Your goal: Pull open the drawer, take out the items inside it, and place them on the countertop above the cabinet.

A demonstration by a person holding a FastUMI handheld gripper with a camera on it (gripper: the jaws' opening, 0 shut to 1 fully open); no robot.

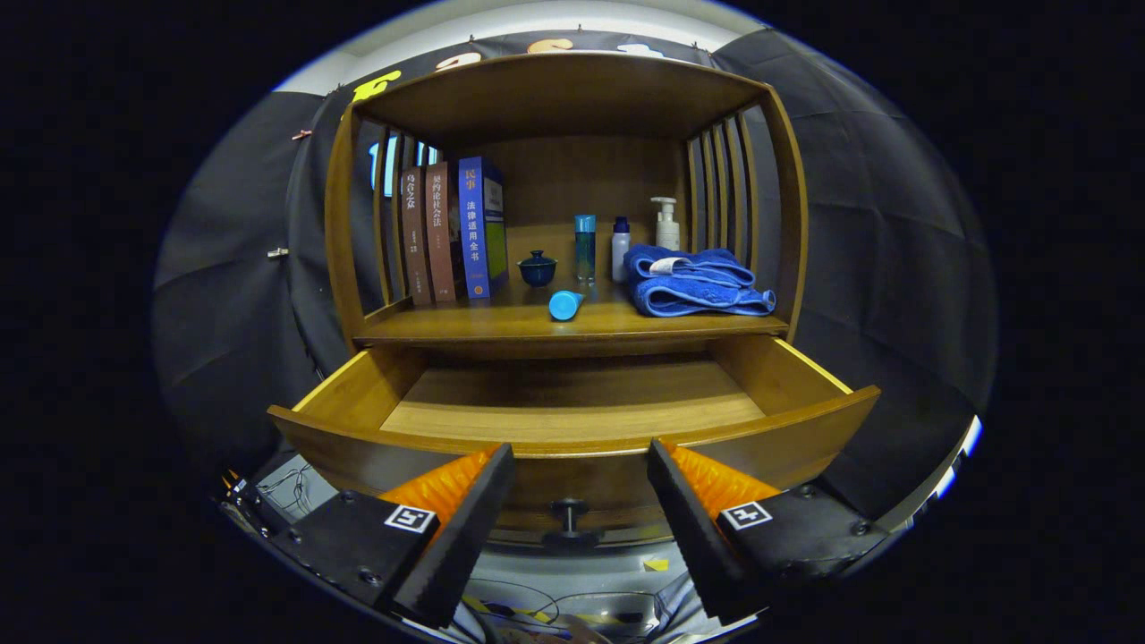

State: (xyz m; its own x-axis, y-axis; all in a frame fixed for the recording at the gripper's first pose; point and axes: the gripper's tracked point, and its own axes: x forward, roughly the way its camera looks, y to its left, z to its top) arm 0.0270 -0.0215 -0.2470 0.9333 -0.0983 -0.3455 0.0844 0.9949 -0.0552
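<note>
Facing wooden cabinet w/ drawer pulled fully out toward the gripper. Drawer floor in sight: bare wood, nothing lying on it; near strip behind front panel hidden. Drawer knob dark, on front panel, sits between the two fingers, untouched. Fingers spread wide apart, holding nothing, tips just at drawer's front rim. Countertop above drawer, items as follows: 3 books upright at far left, 2 brown + 1 blue, spines outward; small dark blue lidded cup just right of books; tall teal bottle upright, centre; white bottle w/ blue cap upright just beside it; white pump bottle upright behind towel, near right slats; blue folded towel at right side, stacked in folds; light blue tube lying on its side nr front edge of countertop, cap end facing gripper, apart from the other items. Cables on floor below drawer.
</note>
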